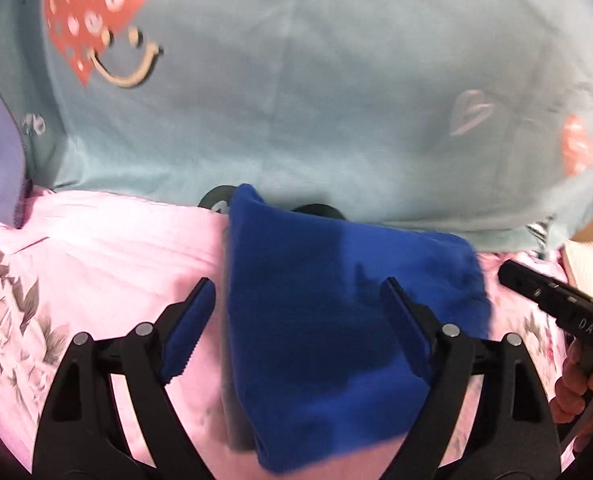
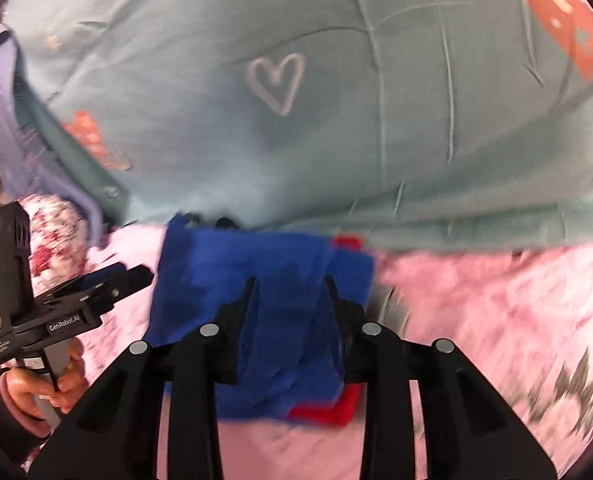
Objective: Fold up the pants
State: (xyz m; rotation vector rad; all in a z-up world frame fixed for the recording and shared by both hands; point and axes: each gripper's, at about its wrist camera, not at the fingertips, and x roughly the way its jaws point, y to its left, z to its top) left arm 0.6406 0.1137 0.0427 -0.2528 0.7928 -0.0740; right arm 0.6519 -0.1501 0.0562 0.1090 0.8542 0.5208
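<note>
Folded blue pants (image 1: 328, 320) on pink floral bedsheet (image 1: 96, 264), left gripper (image 1: 296, 312) fingers spread wide, right gripper (image 2: 290, 300) fingers seemingly pinching the blurred fabric, teal blanket (image 2: 256, 140) at 12 o'clock

Royal-blue pants (image 1: 316, 320) with a red part (image 2: 332, 410) at one edge, pale pink sheet (image 1: 108, 248) with grey and magenta flowers, teal blanket (image 1: 296, 80) printed with coral hearts, lilac cloth (image 1: 0, 152)
</note>
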